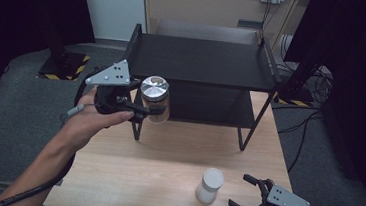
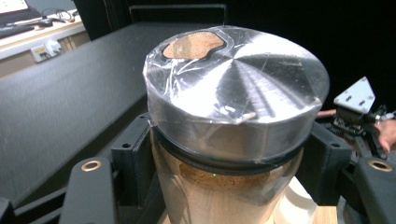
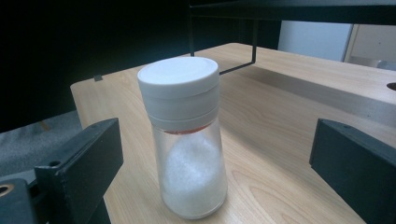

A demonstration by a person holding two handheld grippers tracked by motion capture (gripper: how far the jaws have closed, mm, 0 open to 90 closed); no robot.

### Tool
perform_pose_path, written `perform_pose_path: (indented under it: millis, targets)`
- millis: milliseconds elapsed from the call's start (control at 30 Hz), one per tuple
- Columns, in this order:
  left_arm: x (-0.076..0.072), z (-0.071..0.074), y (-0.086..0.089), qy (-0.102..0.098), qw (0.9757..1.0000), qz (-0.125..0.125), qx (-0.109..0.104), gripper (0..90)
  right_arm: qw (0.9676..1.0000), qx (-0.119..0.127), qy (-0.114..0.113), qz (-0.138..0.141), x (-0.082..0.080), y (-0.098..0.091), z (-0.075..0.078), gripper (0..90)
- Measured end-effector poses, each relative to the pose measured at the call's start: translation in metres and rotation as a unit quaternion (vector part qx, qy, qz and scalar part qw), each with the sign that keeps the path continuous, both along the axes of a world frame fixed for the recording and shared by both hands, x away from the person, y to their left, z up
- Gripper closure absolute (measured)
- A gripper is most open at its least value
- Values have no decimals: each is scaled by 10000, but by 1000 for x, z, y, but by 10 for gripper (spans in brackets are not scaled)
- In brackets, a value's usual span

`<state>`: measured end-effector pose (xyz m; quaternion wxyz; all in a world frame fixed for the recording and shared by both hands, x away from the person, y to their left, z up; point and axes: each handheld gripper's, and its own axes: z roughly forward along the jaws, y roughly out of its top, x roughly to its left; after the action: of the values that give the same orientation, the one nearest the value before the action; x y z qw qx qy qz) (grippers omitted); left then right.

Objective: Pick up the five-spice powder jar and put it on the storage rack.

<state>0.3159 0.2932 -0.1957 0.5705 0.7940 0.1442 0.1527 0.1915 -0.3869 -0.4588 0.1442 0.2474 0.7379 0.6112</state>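
We are lifting the silver-lidded jar (image 1: pixel 155 98) of brown powder in the left gripper (image 1: pixel 142 110), clamped beneath its lid, beside the black shelf (image 1: pixel 200 59); shelving looks unfinished. At five o'clock on the bench (image 1: pixel 166 157), the white-capped shaker (image 1: pixel 209 185) of white granules is waiting between the right gripper's (image 1: pixel 247 195) wide-open jaws.
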Motion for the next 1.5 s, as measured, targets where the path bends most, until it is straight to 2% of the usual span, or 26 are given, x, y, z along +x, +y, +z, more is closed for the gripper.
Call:
perform_pose_path:
  millis: [233, 533, 767, 1000, 1500]
  targets:
    - [9, 20, -8, -78, 9999, -39, 77, 299, 10000, -10, 34, 46, 1, 2, -1, 32]
    - [26, 38, -9, -90, 10000, 22, -2, 299, 9999, 19, 96, 39, 2, 2, -5, 32]
    - [38, 45, -6, -85, 9999, 124, -74, 299, 9999, 10, 110, 45, 3, 3, -5, 32]
    - [47, 51, -6, -108, 9997, 201, -23, 299, 9999, 2, 126, 70, 3, 4, -5, 32]
    - [70, 60, -23, -101, 9994, 324, 114, 299, 9999, -6, 158, 59, 3, 3, -6, 32]
